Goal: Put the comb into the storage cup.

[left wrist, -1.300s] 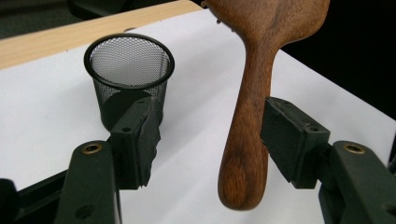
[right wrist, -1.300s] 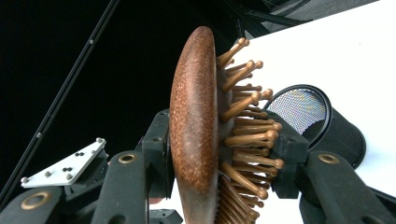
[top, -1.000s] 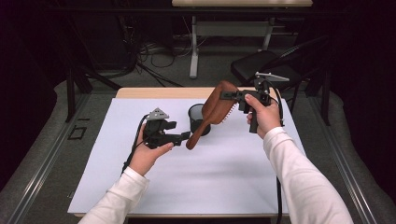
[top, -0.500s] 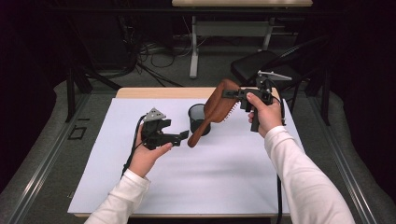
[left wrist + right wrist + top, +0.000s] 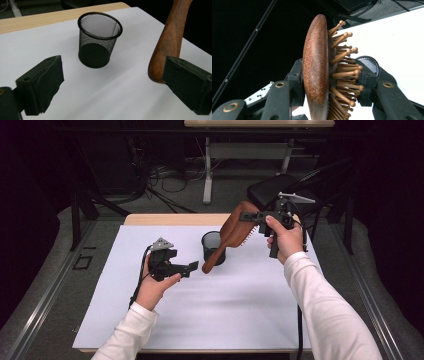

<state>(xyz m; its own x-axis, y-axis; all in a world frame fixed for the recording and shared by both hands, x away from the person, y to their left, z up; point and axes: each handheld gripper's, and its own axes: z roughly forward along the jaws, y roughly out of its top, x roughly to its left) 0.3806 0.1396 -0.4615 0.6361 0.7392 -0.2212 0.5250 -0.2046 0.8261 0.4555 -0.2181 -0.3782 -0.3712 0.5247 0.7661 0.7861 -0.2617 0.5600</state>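
The black wire-mesh cup [image 5: 213,245] stands empty beside the brown wooden paddle hairbrush [image 5: 230,237], slanting handle-down, head clamped in the right tongs [image 5: 251,216]; the left tongs [image 5: 192,267], just opened wide, hold nothing.

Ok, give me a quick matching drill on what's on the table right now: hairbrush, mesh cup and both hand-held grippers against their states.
Things:
1. wooden hairbrush
2. black mesh cup
3. left hand-held gripper
4. right hand-held gripper

States:
A. jaws open, nothing pressed between them
B. upright on the white sheet, empty
C. lifted, handle slanting down
D. clamped on the brush head

Pairs: 1-C, 2-B, 3-A, 4-D
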